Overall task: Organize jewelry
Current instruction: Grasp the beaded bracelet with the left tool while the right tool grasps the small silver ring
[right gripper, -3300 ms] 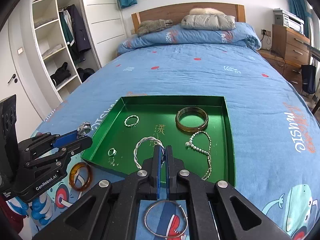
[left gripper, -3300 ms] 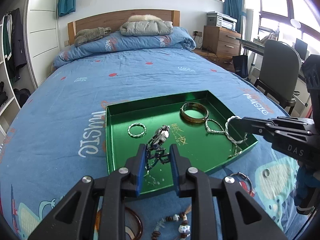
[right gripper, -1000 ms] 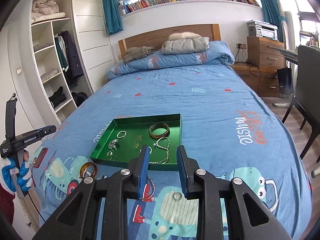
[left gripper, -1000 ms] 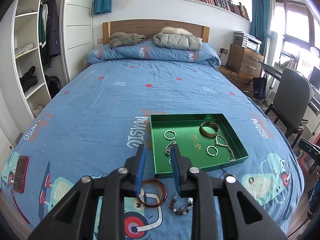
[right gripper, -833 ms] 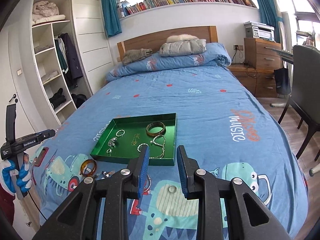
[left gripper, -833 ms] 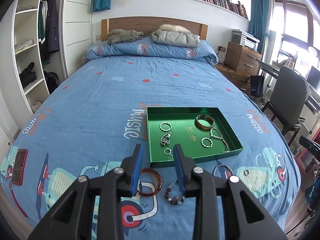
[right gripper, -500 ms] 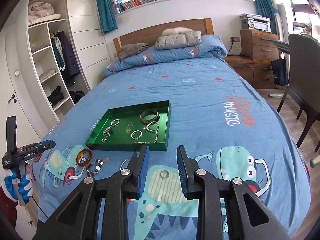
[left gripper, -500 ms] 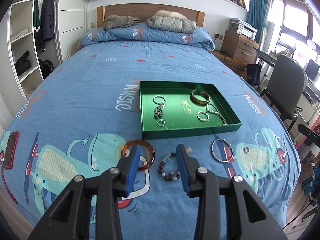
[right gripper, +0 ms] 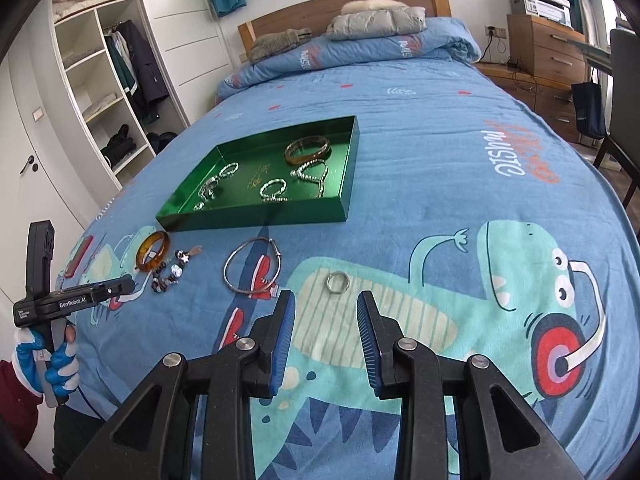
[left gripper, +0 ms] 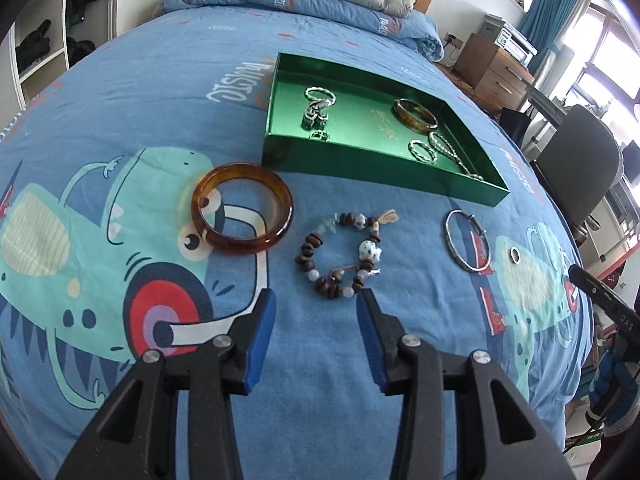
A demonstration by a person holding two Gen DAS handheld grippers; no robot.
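A: Jewelry is lying in two groups on a blue cartoon-print bedspread (left gripper: 168, 80): part of it is sitting inside a green tray (left gripper: 384, 182), the rest is resting on the cover in front of that tray.

B: Which pieces are sitting outside?

A: An amber bangle (left gripper: 242, 208) is lying near the tray's front left corner. A beaded bracelet (left gripper: 344, 256) is lying just beside it, then a thin silver bangle (left gripper: 466, 246), then a small silver ring (left gripper: 515, 255), all apart from one another.

B: And in the tray?

A: A brown bangle (left gripper: 414, 115), a pearl strand (left gripper: 452, 152), a twisted silver bracelet (left gripper: 422, 151), a watch (left gripper: 314, 114) and a few smaller silver pieces are lying on its floor.

B: What are the grippers doing?

A: The left gripper (left gripper: 316, 302) is hovering with its blue-padded fingers spread wide, empty, pointing at the beaded bracelet just beyond its tips. The right gripper (right gripper: 326, 300) is also standing with fingers apart and holding nothing, with the ring (right gripper: 337, 282) lying just past its tips and the silver bangle (right gripper: 252, 270) to the left of that.
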